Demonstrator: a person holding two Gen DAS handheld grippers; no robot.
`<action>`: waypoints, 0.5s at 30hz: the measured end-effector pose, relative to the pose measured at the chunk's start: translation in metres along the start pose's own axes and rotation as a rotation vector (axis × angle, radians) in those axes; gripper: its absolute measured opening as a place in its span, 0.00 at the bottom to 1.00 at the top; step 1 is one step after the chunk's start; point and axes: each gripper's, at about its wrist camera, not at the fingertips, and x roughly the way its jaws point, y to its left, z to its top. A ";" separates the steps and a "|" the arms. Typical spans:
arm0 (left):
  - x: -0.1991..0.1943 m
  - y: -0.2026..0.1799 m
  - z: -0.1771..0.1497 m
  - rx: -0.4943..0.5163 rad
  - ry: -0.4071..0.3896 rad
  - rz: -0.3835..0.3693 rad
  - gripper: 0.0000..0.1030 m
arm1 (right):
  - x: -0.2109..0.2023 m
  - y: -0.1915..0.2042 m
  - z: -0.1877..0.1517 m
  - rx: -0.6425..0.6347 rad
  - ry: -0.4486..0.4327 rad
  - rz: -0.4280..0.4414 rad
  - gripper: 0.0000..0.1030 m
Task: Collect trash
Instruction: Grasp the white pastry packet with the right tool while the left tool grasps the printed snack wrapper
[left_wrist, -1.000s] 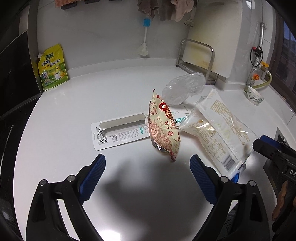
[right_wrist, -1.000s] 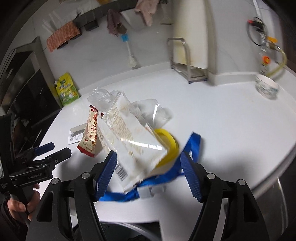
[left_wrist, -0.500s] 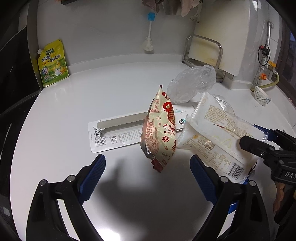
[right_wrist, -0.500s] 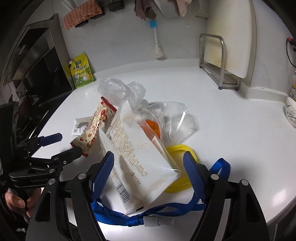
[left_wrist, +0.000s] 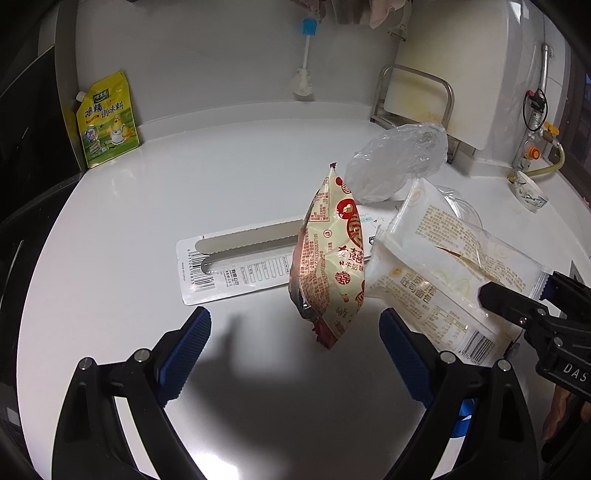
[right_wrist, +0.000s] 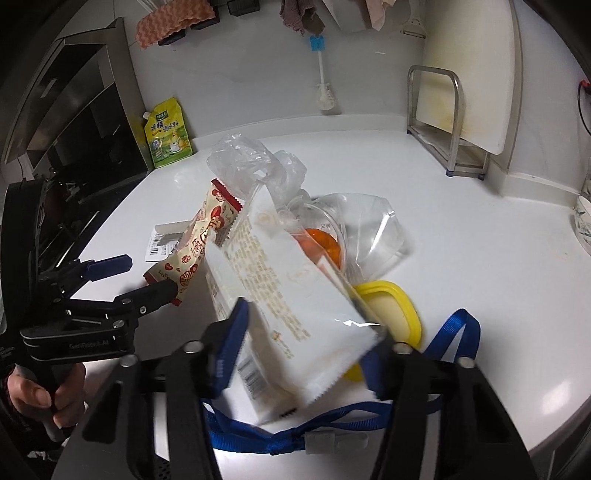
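Observation:
A red-and-cream snack wrapper (left_wrist: 328, 273) stands tilted on the white counter (left_wrist: 147, 206), just beyond the tips of my left gripper (left_wrist: 295, 354), which is open and holds nothing. To its right lies a white bread wrapper (left_wrist: 443, 273). My right gripper (right_wrist: 301, 347) has its jaws closing on the near end of that white bread wrapper (right_wrist: 280, 295), and both pads meet its sides. The right gripper (left_wrist: 517, 306) also shows in the left wrist view, straddling the wrapper's edge. A crumpled clear bag (left_wrist: 399, 162) lies behind both wrappers.
A knife package card (left_wrist: 240, 266) lies flat behind the snack wrapper. A yellow lid (right_wrist: 391, 306), a blue strap (right_wrist: 454, 332) and a clear cup with orange contents (right_wrist: 321, 247) sit beside the pile. A seasoning pouch (left_wrist: 107, 122), a board rack (left_wrist: 417, 96) and a bowl (left_wrist: 528, 188) line the back.
The right gripper has come in over the white bread wrapper and its jaws have narrowed onto it. The left gripper has drawn a little nearer the snack wrapper and stays open.

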 end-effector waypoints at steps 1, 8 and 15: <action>0.001 0.000 0.000 0.000 0.000 -0.002 0.88 | -0.002 0.000 -0.001 0.008 -0.008 0.008 0.37; 0.008 -0.003 0.005 -0.004 -0.004 -0.001 0.88 | -0.017 -0.003 -0.008 0.064 -0.061 0.030 0.18; 0.020 -0.011 0.013 0.004 -0.011 0.026 0.88 | -0.031 -0.009 -0.015 0.123 -0.092 0.045 0.07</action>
